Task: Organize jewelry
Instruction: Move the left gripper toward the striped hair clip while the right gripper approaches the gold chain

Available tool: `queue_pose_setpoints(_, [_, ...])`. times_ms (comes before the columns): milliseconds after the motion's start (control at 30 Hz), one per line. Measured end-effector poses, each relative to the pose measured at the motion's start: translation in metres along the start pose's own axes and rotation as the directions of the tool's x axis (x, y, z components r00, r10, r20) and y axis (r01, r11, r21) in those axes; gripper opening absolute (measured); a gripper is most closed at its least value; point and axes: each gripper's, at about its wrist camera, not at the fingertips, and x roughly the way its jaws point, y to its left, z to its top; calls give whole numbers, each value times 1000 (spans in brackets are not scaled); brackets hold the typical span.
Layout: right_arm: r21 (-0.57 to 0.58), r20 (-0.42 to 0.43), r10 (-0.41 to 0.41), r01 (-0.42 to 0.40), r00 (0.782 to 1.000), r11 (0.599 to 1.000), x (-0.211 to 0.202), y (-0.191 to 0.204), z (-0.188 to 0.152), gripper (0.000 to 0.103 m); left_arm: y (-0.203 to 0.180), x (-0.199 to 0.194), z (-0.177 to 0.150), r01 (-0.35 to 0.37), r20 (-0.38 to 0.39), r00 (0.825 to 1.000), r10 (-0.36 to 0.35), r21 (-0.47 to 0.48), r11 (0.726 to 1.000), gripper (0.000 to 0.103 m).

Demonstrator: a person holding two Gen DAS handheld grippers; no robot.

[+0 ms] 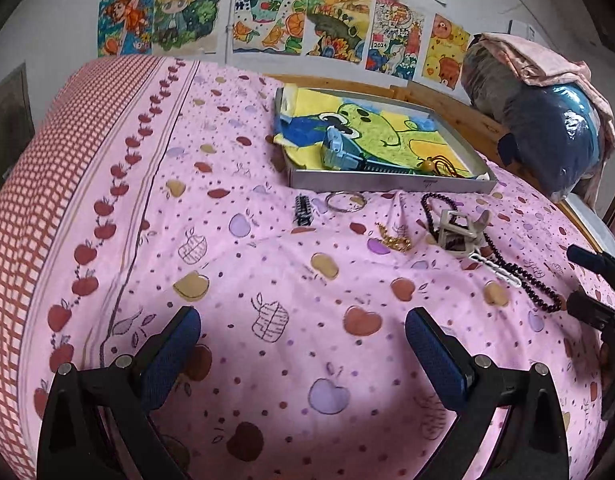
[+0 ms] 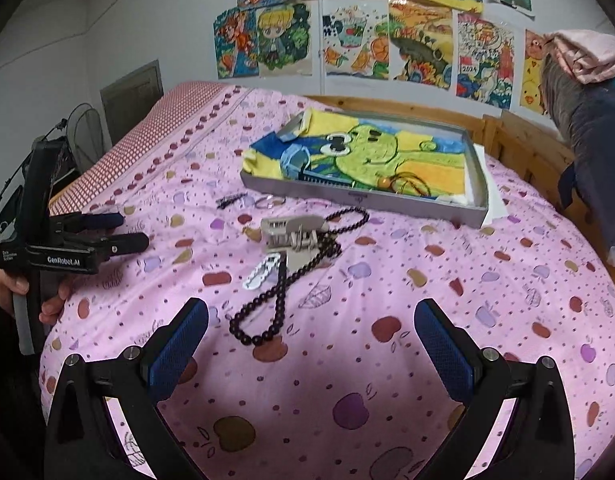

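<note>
Left wrist view: the left gripper (image 1: 303, 336) hangs over the pink apple-printed bedsheet (image 1: 243, 280) with its blue-padded fingers (image 1: 175, 344) spread wide and nothing between them; ahead of it the jewelry lies loose on the sheet, in front of the shallow grey rectangular tray (image 1: 387, 186) lined with a yellow-and-green cartoon drawing; just before the tray's near wall sit a small black beaded piece (image 1: 303, 210) and a thin silver ring bangle (image 1: 345, 202), close together but apart; further right lie a small heap of gold chain (image 1: 397, 240), a beige plastic claw hair clip (image 1: 459, 228) and a white flat hair clip (image 1: 497, 270), the last two on or against a long string of dark round beads (image 1: 523, 280); inside the tray rest a blue clip-like object (image 1: 339, 152) and a dark cord with a yellow bead (image 1: 431, 166).

Right wrist view: the right gripper (image 2: 311, 332) is likewise spread apart and empty, poised just behind the near loop of the dark bead string (the loop lies between the finger lines, untouched); a hand (image 2: 11, 284) grips the left tool's handle at the left edge; bright children's drawings (image 2: 387, 40) cover the wall behind the bed.
</note>
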Motion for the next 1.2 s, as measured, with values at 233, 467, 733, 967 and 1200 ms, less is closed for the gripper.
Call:
queue_pose_setpoints(233, [13, -42, 23, -23, 999, 1000, 14, -2, -9, 101, -5, 3, -4, -11, 8, 1000, 10, 45, 999, 103])
queue_pose_setpoints(467, [42, -71, 76, -73, 995, 996, 23, -7, 0, 101, -2, 11, 8, 24, -23, 999, -23, 50, 998, 103])
queue_pose_setpoints(733, [-26, -87, 112, -115, 990, 993, 43, -7, 30, 101, 7, 40, 45, 56, -66, 997, -50, 87, 995, 103])
queue_pose_setpoints(967, [-132, -120, 148, -163, 982, 978, 69, 3, 63, 101, 12, 72, 67, 79, -101, 993, -66, 126, 989, 103])
queue_pose_setpoints(1200, [-160, -150, 186, -210, 971, 965, 99, 14, 88, 101, 13, 85, 78, 114, -79, 992, -103, 151, 982, 92])
